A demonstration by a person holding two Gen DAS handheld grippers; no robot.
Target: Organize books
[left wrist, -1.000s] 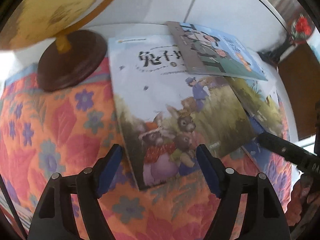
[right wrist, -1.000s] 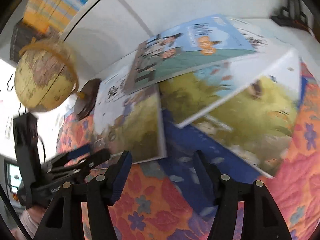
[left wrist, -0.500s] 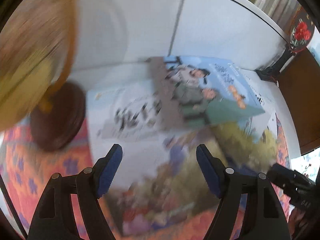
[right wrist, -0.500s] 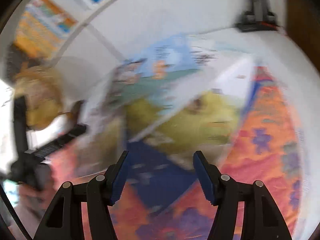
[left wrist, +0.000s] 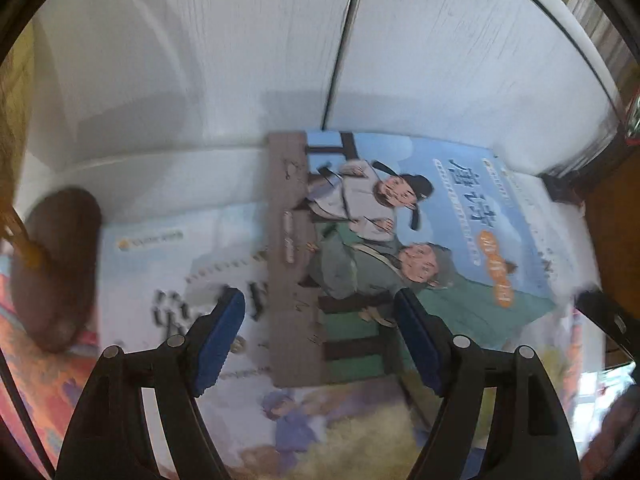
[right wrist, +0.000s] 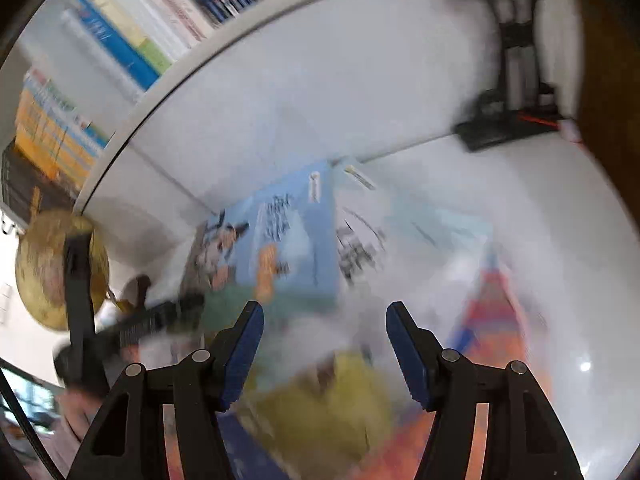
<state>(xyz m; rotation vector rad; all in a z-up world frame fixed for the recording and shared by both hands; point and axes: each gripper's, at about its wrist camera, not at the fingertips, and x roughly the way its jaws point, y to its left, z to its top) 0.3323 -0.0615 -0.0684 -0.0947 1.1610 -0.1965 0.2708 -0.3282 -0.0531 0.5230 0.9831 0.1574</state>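
Both hand-held grippers have swept forward over the books — left (left wrist: 320,336) and right (right wrist: 324,344) gape, empty. Top book (left wrist: 400,248), beside the globe (right wrist: 60,272), looks thin, light, floppy, slick — pinch its overhanging edge.

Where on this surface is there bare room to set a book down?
Bare white tabletop lies between the black stand and the blue-cover book. The overlapping books crowd the floral cloth; the globe base takes the far side.
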